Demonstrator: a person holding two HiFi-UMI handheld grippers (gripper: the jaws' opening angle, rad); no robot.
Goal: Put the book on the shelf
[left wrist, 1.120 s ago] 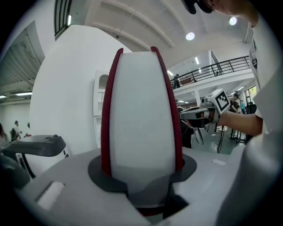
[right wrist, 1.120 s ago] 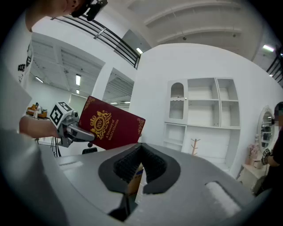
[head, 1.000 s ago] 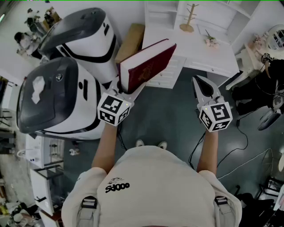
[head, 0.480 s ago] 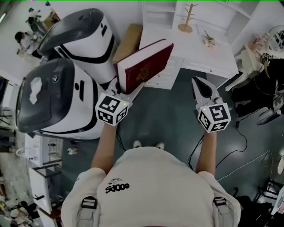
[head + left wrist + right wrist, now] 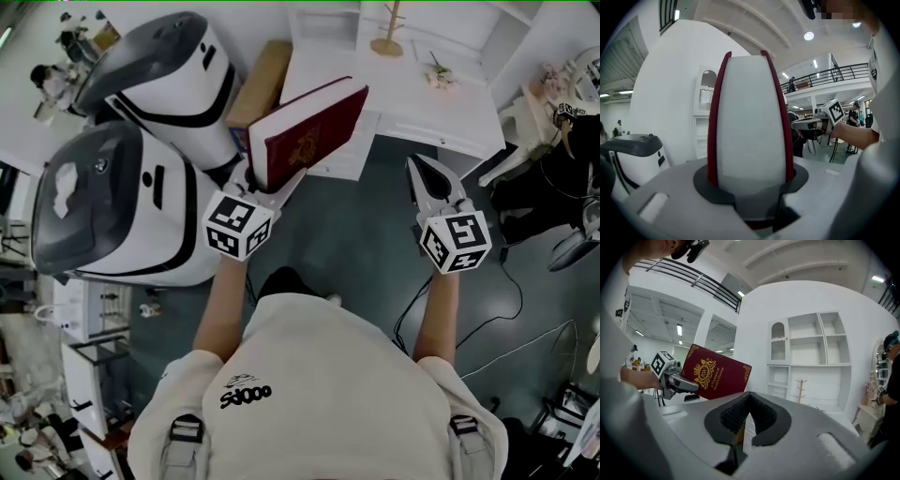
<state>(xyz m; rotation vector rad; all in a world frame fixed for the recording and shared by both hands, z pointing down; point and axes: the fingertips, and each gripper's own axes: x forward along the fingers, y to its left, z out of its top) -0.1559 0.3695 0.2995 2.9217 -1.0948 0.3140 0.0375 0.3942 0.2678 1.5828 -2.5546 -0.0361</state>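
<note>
Left gripper (image 5: 261,184), clamped on the book (image 5: 309,136) (right gripper (image 5: 419,171) closed, empty), has carried it nearer the shelf (image 5: 806,364), so the approach is underway, placing not yet begun.

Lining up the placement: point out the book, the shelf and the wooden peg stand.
book (image 5: 314,131), head view, red front cover.
shelf (image 5: 806,351), right gripper view, back of a middle compartment.
wooden peg stand (image 5: 386,47), head view, its round base.
</note>
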